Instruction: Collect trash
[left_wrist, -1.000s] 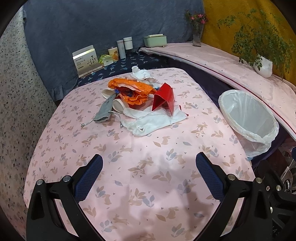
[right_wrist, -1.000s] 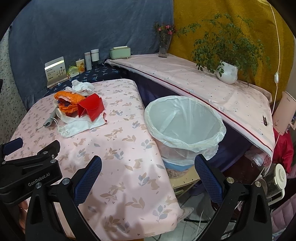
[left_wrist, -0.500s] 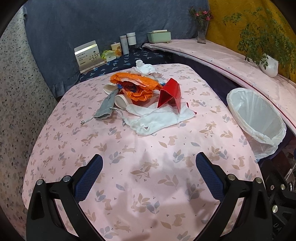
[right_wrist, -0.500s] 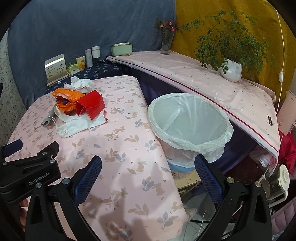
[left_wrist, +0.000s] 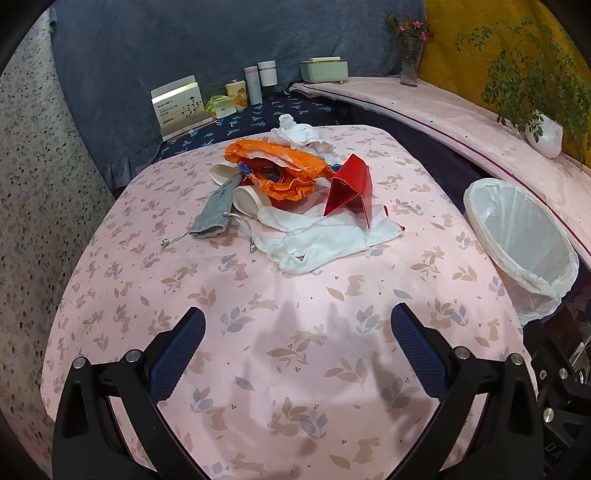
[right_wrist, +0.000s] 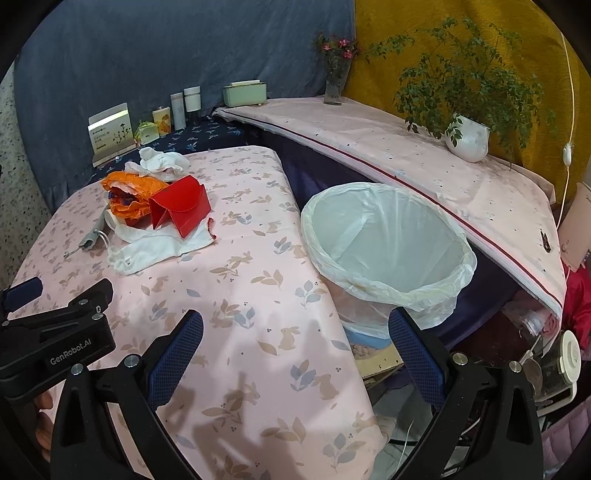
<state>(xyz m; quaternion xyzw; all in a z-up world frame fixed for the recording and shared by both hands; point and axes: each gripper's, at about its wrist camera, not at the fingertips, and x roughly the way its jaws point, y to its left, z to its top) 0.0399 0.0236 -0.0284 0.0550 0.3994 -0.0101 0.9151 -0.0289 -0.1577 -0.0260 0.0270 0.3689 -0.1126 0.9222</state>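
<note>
Two spread, empty: left hand-held gripper (left_wrist: 297, 347), right hand-held gripper (right_wrist: 295, 343). Trash pile (left_wrist: 295, 195) on tabletop (left_wrist: 258, 369) at 12 o'clock from left, nearer; 10 o'clock from right. Bin (right_wrist: 388, 254) at 1 o'clock.

I see the trash heaped mid-table: a crumpled orange wrapper (left_wrist: 275, 173), a folded red carton (left_wrist: 349, 190) tilted on limp white cloth (left_wrist: 317, 240), and a gray pouch (left_wrist: 216, 214) alongside. The white-lined bin (right_wrist: 388, 258) stands open beside the table.
</note>
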